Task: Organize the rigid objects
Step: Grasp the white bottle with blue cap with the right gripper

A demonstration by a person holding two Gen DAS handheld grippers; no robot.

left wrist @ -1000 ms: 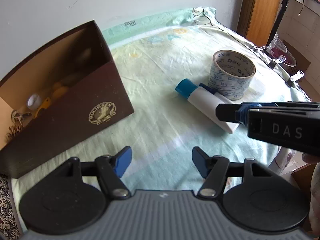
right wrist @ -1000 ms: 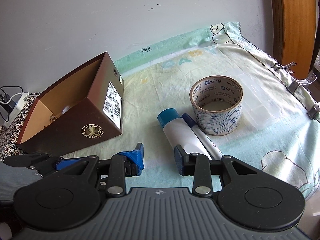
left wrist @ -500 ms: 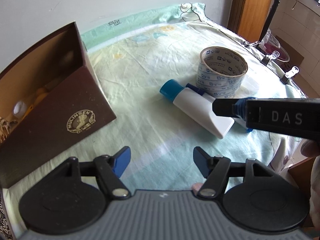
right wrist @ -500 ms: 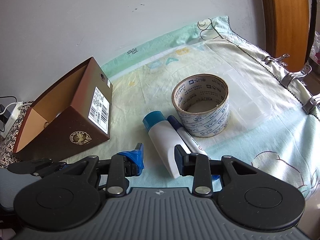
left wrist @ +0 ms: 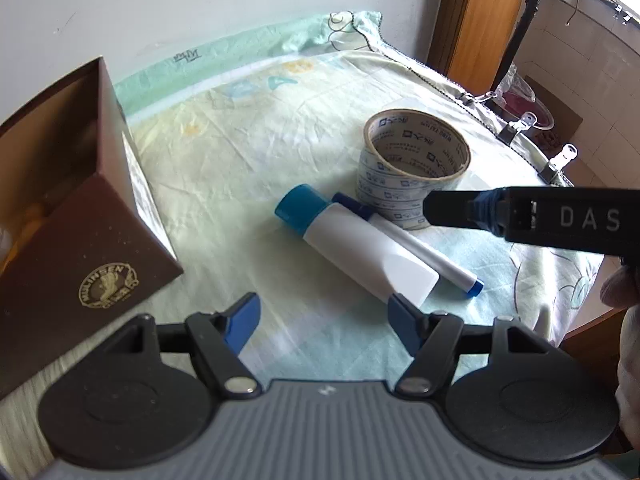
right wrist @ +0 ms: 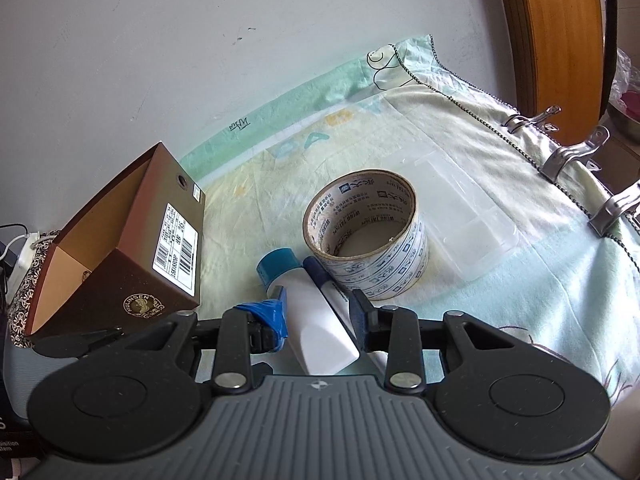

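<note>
Tube [right wrist: 320, 320] between right gripper [right wrist: 320, 316] fingers

The left gripper [left wrist: 322, 315] hovers with its blue-tipped fingers [left wrist: 242, 322] spread wide, nothing between them, pointing toward twelve o'clock. In its view the right gripper [left wrist: 430, 208] reaches in from three o'clock as a black bar, with a bare hand [left wrist: 628, 360] at four o'clock. The right gripper [right wrist: 320, 312] holds its fingers [right wrist: 274, 314] moderately parted.
</note>
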